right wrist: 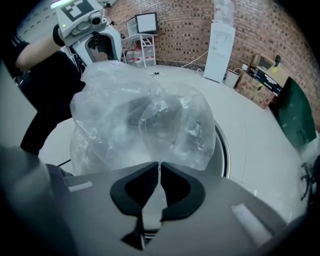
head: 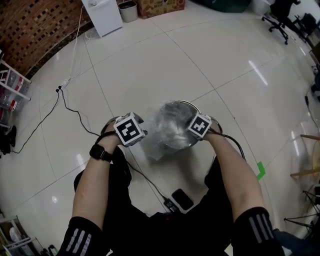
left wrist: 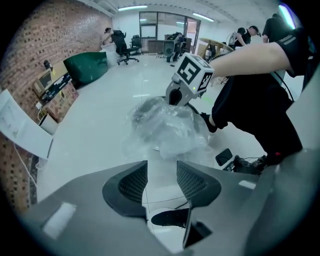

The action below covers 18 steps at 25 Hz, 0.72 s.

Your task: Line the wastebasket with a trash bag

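The clear trash bag sat bunched over the wastebasket on the floor. The right gripper pinched its film at the rim, jaws pressed together; the left gripper, just beside the bag, stood spread with nothing between its jaws

Bright ceiling lights glare in streaks off the glossy floor; fisheye bending and dark corners mark both gripper views
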Motion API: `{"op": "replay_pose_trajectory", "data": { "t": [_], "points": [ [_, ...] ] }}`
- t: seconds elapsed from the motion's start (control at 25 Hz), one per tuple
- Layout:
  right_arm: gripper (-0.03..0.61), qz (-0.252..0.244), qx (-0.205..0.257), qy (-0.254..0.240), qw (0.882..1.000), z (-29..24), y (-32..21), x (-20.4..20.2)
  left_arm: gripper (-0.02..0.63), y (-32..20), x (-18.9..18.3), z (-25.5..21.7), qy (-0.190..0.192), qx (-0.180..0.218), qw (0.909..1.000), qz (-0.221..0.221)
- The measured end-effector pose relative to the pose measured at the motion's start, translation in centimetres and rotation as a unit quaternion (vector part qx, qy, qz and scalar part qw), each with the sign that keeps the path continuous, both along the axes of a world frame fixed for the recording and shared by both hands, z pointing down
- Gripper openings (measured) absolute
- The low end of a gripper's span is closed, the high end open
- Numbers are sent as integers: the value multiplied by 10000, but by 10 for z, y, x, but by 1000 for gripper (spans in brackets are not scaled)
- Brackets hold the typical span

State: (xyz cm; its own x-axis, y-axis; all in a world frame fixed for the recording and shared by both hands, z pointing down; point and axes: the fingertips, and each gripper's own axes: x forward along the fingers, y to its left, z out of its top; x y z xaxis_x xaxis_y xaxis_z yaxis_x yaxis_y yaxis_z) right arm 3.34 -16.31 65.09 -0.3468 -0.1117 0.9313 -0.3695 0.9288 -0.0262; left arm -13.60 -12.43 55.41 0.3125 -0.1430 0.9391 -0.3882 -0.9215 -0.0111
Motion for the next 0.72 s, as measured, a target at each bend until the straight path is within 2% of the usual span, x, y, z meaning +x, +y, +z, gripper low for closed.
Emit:
{"op": "replay_pose_trajectory", "data": {
  "t": [0.08, 0.24, 0.44, 0.64, 0.72],
  "points": [
    [21, -147, -93, 47, 9998, 3, 6, -7, 178, 2, 2, 9, -57, -61, 10000, 17],
    [21, -449, -194, 67, 9988, 10, 13, -26, 178, 8, 27, 14, 66, -135, 9998, 155],
    [21, -818, -220, 290, 9960, 30, 16, -43, 178, -1, 47, 10, 109, -59, 9997, 229],
    [25, -976, -343, 375, 9939, 49, 19, -51, 178, -6, 58, 11, 185, -90, 9996, 177],
    [52, -960, -372, 324, 9942, 51, 20, -52, 178, -7, 58, 12, 170, -71, 9996, 202]
  ]
}}
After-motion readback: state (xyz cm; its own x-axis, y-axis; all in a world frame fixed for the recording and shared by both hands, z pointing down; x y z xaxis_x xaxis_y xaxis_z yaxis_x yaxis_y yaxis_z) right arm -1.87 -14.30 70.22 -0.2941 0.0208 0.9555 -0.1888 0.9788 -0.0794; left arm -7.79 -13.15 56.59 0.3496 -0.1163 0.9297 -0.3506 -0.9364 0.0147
